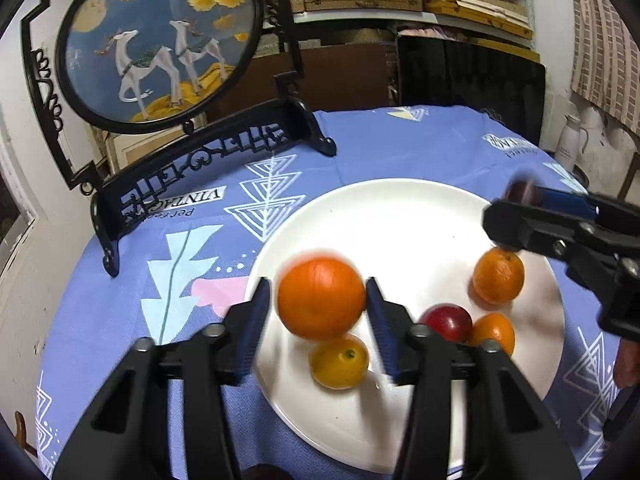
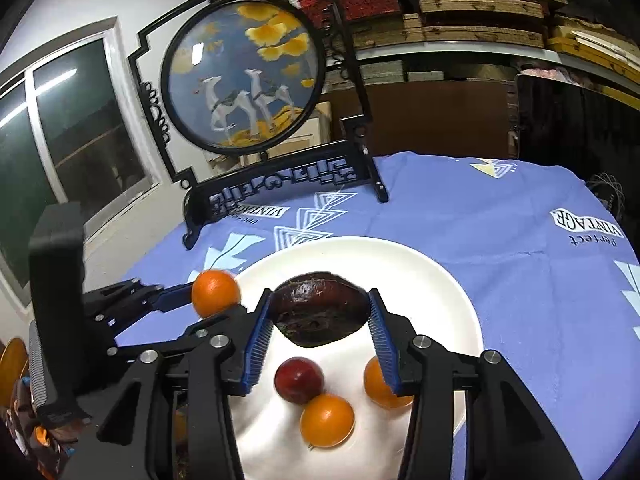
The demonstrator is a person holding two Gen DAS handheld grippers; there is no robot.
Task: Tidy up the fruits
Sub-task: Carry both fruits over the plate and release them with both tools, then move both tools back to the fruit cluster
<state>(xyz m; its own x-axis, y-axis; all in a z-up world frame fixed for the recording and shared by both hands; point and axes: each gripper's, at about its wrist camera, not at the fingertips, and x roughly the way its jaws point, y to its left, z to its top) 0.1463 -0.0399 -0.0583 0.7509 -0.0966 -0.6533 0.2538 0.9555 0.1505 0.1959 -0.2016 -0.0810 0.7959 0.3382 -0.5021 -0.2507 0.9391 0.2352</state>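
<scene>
While both grippers hover over plate (image 2: 448,280), left gripper (image 1: 318,320) clamps orange (image 1: 321,297), right gripper (image 2: 319,322) clamps dark fruit (image 2: 320,310); careless release could scatter fruit below fingertips

A blue patterned tablecloth (image 1: 400,148) carries a white plate (image 1: 400,216) and, apparently, a framed deer screen (image 1: 160,40).

The blue tablecloth (image 2: 500,240) carries the printed words "Perfect VINTAGE", seen upside down, at 2 spots: 1 just in front of the black carved screen stand (image 2: 280,184), another well to that stand's right. No other text is legible.
</scene>
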